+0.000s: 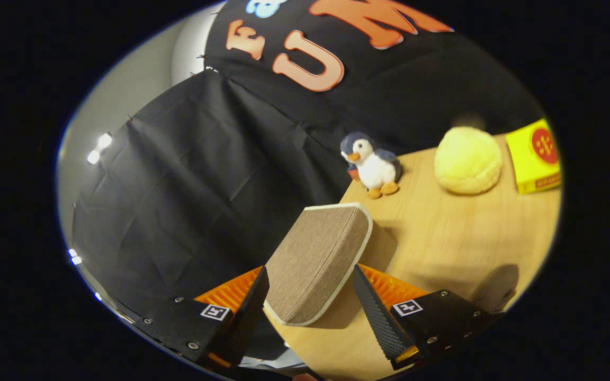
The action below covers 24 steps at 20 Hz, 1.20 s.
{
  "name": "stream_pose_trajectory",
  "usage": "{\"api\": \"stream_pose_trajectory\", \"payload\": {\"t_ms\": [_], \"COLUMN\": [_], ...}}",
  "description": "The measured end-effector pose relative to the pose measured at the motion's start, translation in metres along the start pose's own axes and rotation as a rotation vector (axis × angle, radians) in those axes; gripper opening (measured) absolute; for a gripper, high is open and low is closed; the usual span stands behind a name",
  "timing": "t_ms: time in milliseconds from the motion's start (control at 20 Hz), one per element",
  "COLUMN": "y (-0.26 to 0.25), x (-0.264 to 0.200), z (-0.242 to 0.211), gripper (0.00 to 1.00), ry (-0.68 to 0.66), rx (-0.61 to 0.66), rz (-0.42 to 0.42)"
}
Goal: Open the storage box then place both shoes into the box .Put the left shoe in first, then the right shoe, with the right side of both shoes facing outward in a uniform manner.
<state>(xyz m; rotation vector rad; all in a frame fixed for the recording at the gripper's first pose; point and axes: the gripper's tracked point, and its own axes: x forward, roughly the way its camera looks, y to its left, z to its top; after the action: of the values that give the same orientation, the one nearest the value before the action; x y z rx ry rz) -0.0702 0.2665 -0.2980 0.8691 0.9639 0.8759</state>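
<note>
One step underway: opening storage box (313,262). Gripper (310,296) jaws spread, flanking its brown lid, contact unclear. Penguin toy (373,165) at 1 o'clock on bench (442,243). Next: close, lift lid.

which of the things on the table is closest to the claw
The brown fabric lid with pale edging, between the open claw's fingers; the penguin plush, yellow ball and yellow box sit beyond.

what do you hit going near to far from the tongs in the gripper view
tongs, open, astride the brown fabric-covered lid → plush penguin → yellow plush ball and yellow box, both at the table's far end
</note>
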Motion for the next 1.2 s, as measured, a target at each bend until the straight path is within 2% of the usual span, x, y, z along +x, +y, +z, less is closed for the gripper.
{"api": "stream_pose_trajectory", "payload": {"t_ms": [200, 300, 450, 650, 800, 900, 1000, 1200], "y": [-0.013, -0.009, -0.009, -0.019, -0.009, 0.003, 0.005, 0.006], "x": [0.031, 0.038, 0.046, 0.062, 0.063, 0.053, 0.055, 0.043], "z": [-0.044, -0.059, -0.076, -0.091, -0.084, -0.076, -0.077, -0.065], "gripper": [0.95, 0.95, 0.95, 0.93, 0.92, 0.91, 0.89, 0.83], "ry": [0.145, 0.193, 0.230, 0.258, 0.209, 0.144, 0.128, 0.079], "rx": [0.106, 0.197, 0.310, 0.391, 0.453, 0.430, 0.395, 0.452], "rz": [0.065, 0.148, 0.234, 0.274, 0.360, 0.431, 0.452, 0.510]}}
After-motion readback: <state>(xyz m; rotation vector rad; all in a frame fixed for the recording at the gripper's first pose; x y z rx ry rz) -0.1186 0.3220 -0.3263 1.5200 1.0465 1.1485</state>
